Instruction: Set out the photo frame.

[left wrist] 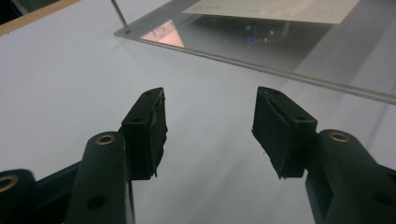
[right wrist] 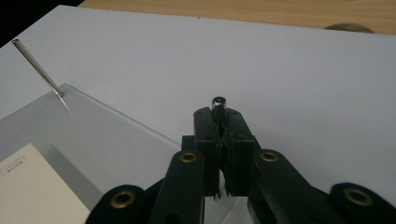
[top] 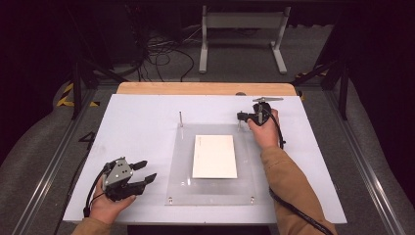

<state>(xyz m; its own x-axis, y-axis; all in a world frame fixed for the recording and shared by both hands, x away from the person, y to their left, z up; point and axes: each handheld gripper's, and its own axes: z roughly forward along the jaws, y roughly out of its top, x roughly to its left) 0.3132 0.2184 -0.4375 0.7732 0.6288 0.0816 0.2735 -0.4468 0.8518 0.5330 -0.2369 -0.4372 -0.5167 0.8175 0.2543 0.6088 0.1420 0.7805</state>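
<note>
A clear acrylic plate lies on the white tabletop with a white card on its middle. A thin metal pin stands upright at the plate's far left corner. At the far right corner my right gripper is shut on a second upright pin. That pin's round top shows between the closed jaws of the right gripper. My left gripper hovers low at the near left, just left of the plate. The left gripper is open with nothing between its pads.
The plate's near edge runs ahead of the left jaws. A wooden strip borders the table's far side. Beyond it stand a white metal frame and loose cables on the floor. Small screws sit at the plate's near corners.
</note>
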